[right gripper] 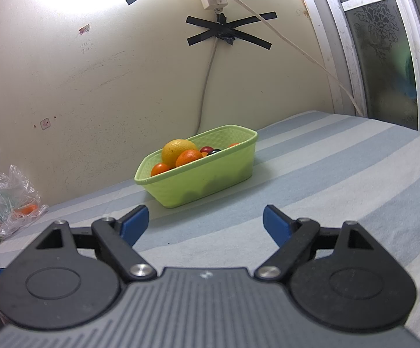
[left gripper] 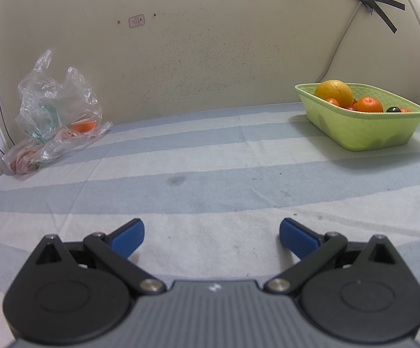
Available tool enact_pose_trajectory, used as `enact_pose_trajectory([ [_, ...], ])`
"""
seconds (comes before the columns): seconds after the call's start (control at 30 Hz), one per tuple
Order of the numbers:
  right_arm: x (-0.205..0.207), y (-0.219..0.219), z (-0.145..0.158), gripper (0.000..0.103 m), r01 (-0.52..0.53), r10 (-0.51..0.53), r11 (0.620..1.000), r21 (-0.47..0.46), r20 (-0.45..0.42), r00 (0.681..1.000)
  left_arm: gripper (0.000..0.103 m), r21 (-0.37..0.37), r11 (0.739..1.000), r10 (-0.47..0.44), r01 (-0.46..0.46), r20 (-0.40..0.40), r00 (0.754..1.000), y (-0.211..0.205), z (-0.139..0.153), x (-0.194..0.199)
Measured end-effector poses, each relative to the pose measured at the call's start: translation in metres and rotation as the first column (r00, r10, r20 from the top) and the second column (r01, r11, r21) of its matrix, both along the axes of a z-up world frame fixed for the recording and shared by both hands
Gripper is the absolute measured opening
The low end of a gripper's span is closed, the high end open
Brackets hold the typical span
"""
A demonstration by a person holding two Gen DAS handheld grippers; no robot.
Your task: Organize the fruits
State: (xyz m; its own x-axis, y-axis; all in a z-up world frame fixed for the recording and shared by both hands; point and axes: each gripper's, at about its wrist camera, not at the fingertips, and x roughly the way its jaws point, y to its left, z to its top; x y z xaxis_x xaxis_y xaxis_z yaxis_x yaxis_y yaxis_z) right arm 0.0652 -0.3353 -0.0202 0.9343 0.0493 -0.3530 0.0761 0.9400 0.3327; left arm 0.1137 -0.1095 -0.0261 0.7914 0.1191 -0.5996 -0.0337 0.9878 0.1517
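Through the left wrist camera I saw my left hand-held gripper (left gripper: 211, 239) at the bottom of the frame with its blue-tipped fingers (left gripper: 128, 236) spread wide apart, nothing between them and nothing touched; only the striped cloth (left gripper: 210, 179) covering the bench showed in the gap. The green basket (left gripper: 363, 127) stood at the upper right of that frame, near the wall (left gripper: 210, 43), with a big yellow-orange fruit (left gripper: 334, 91) piled highest at its left end, a smaller orange (left gripper: 368, 104) just right of it, and a few small red and dark fruits tucked around them. At the left edge, against the wall, lay a crumpled clear plastic bag (left gripper: 56, 107) with one orange fruit (left gripper: 84, 126) inside it, well apart from the basket.

Through the right wrist camera my right hand-held gripper (right gripper: 206, 226) was likewise wide open and empty, its blue fingers (right gripper: 276, 226) hovering over the cloth without contact. The basket (right gripper: 207, 182) sat in the middle of that frame, just beyond the fingertips, its fruit heaped toward the left end. The plastic bag (right gripper: 6, 197) appeared at the far left edge. Black tape crossed over a cable (right gripper: 227, 29) on the wall above the basket, and a window frame (right gripper: 384, 43) filled the upper right.
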Motion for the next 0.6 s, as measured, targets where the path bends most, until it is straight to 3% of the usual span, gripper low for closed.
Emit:
enact_pose_trajectory([
  [0.6,0.0016,0.001,0.0013,0.088,-0.019,0.019,1.0,-0.01,0.006,1.0,0.103,-0.004,1.0,-0.001,0.001,-0.002,1.0,-0.0001,0.0002,0.0003],
])
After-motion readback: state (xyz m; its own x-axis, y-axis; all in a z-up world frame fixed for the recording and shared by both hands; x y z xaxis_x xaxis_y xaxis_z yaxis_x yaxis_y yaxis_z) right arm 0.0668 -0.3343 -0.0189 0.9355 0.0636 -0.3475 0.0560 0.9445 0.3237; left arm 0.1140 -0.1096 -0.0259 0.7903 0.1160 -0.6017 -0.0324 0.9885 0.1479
